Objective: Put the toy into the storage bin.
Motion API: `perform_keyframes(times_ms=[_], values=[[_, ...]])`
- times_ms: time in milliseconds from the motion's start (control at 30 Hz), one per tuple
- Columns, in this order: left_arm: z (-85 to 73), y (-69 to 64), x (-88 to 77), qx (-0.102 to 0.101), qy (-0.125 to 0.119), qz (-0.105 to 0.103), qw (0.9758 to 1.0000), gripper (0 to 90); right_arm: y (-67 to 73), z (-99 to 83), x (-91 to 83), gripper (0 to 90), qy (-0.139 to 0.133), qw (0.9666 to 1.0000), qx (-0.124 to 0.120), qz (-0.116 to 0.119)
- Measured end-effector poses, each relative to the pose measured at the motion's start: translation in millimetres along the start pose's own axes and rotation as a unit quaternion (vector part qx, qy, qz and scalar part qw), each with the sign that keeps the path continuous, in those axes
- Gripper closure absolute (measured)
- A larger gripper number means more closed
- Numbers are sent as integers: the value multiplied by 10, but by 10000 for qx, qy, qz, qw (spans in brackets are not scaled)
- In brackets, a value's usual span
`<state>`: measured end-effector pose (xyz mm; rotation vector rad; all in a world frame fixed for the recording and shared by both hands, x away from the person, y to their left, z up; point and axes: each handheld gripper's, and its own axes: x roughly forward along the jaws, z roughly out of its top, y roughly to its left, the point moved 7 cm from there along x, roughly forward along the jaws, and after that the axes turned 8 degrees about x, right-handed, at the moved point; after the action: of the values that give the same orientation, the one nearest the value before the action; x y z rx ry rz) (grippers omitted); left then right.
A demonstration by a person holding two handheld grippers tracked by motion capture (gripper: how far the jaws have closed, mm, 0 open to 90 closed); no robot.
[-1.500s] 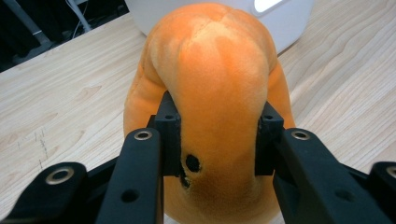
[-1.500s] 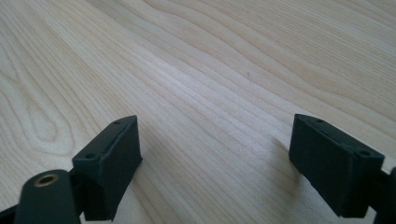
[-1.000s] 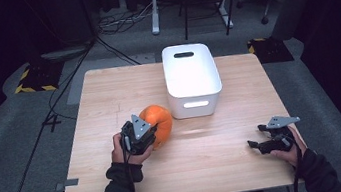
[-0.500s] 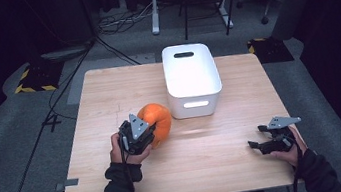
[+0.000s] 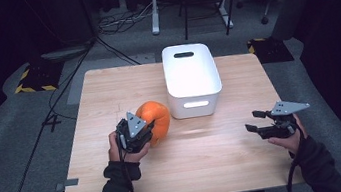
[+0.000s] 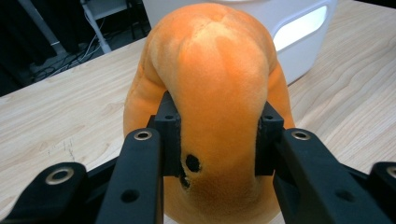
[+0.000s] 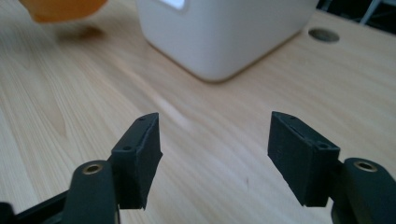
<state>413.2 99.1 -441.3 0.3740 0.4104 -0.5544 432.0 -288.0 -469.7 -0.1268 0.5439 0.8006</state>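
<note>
Left gripper (image 5: 139, 133) at about 8 o'clock on the table (image 5: 107, 92), jaws clamped on a soft orange plush (image 6: 215, 93), pads dug into its sides so the fabric bulges around them. Plush (image 5: 155, 118) held just at 8 o'clock of the white bin (image 5: 191, 75), near its front left corner, apparently close to the tabletop; contact with the wood hard to tell, though a shadow under the plush (image 7: 60, 9) in the right gripper view hints at a small gap. Bin standing at about 12 o'clock on the table, upside down by the look of its closed top, slot handles in the walls. Right gripper (image 5: 255, 122) at about 4 o'clock, well apart from plush and bin, hovering over bare wood; jaws partly open, nothing between them, and just been closing from a wider stance. Judged from this: grasp on the plush done, secure enough to carry. Left to do, most likely: lifting the plush clear and bringing it to the bin, on top or beside, since no open mouth faces up. Right gripper's share not yet begun; possibly steadying or turning the bin. Roughly an early stage, with pick made and placement still ahead.
</note>
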Motion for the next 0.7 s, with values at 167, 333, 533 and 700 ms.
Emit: perform_keyframes(times_ms=[167, 333, 533, 700], values=[[20, 38, -9, 42, -20, 12, 10000, 644, 56, 278, 52, 362, -194, 9997, -150, 63], [30, 69, -23, -18, -33, 0, 10000, 645, 147, 636, 99, 363, -402, 9985, -330, 143], [32, 100, -40, -19, -11, -20, 10000, 645, 313, 1069, 186, 373, -545, 9963, -604, 265], [37, 126, -47, -43, -14, -22, 10000, 644, 438, 1193, 312, 382, -476, 9950, -786, 387]])
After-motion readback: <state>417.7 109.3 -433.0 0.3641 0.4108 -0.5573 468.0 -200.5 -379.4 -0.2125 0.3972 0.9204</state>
